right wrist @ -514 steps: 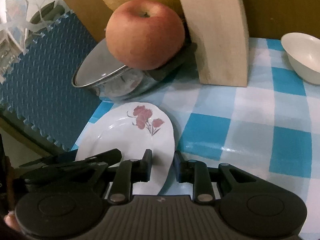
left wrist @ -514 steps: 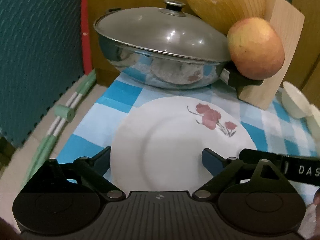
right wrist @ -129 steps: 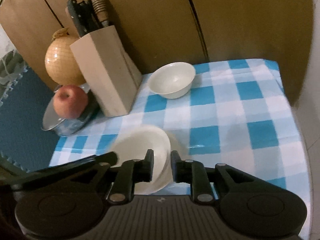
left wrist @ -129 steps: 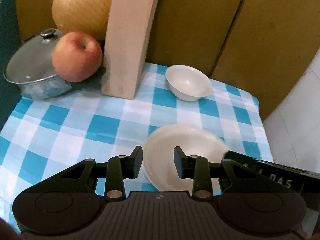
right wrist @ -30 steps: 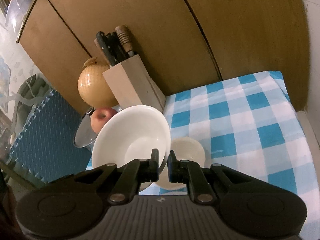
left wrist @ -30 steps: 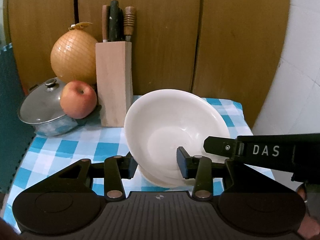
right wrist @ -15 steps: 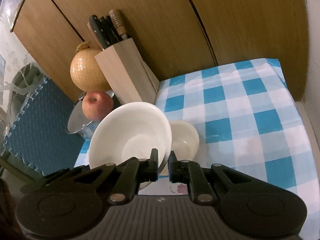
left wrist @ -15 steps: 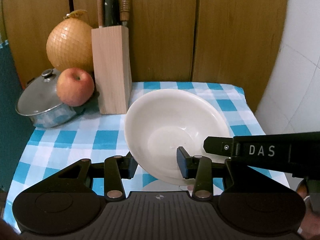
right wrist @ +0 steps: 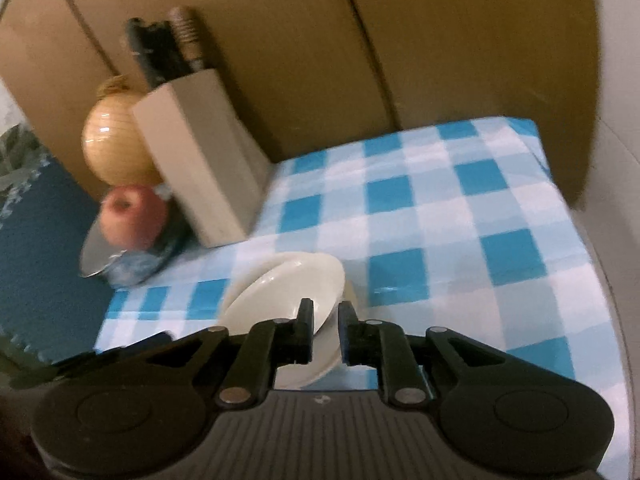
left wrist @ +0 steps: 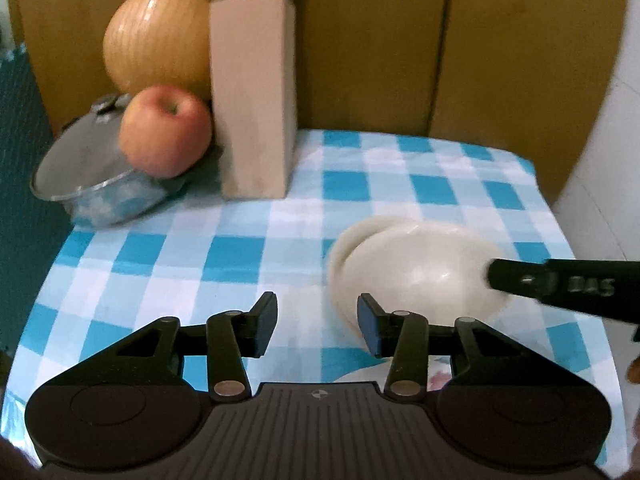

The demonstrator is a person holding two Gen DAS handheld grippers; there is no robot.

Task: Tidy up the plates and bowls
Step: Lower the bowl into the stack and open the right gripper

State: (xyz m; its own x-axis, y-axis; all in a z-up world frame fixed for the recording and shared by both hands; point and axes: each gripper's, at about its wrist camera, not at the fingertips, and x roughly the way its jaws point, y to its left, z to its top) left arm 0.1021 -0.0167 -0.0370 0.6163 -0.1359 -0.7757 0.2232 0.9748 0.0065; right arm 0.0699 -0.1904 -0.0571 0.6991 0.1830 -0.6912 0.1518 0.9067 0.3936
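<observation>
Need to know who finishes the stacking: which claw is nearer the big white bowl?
Right. The right claw has its jaws astride the big white bowl at its rim. The left claw stands open beside it, its jaws having just widened with nothing between them.

1. My black plastic tongs [left wrist: 316, 322] have blue pads [left wrist: 369, 328].
2. Cream round ceramic bowl [left wrist: 416, 276].
3. Blue-and-white checked tablecloth [left wrist: 240, 248].
4. Red-yellow round apple [left wrist: 165, 131].
5. Pale wooden knife block [left wrist: 254, 96].

Brown wood panels [left wrist: 372, 44] back the tabletop [left wrist: 400, 184] with its blue-white checked cloth. Pale wall [left wrist: 608, 160] on the right, possibly tiled. Teal foam mat [right wrist: 36, 240] on the left. Dim, warm light.
</observation>
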